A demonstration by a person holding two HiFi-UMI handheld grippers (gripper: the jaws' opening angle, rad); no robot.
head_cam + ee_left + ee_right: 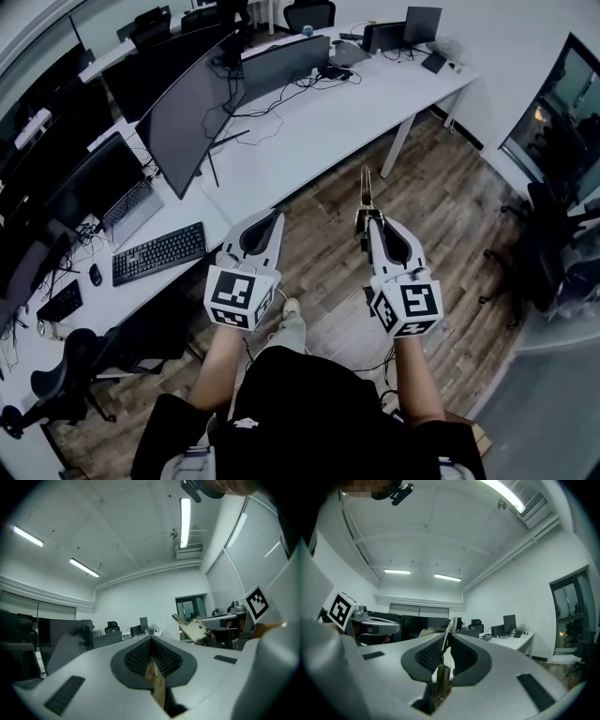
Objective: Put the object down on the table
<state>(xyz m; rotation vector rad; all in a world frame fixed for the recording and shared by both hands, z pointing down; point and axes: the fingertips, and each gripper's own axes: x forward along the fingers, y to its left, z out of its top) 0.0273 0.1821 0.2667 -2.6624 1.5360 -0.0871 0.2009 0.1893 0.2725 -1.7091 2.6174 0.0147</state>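
**Metal piece clamped in the right jaws, in the air short of the desk**

Head view: The person stands on a wood-plank floor facing a long white desk. Both grippers point level toward it. The right gripper has its jaws clamped on a flat silvery metal piece. The piece juts out past the jaw tips, on edge, above the floor and near the desk's front edge, not touching it. The left gripper is beside it with its jaws together. On the desk are a large curved black monitor, an open dark laptop and a black keyboard.

Left gripper view: The left gripper has its dark ribbed pads meeting at the tips with nothing between them; only floor shows through the slit lower down. At the right, the right gripper carries the metal piece, which slants out ahead of it.

Right gripper view: The right gripper presses both ribbed pads on the metal piece, whose thin upper edge rises just above the tips. The left gripper shows at the left, well apart.
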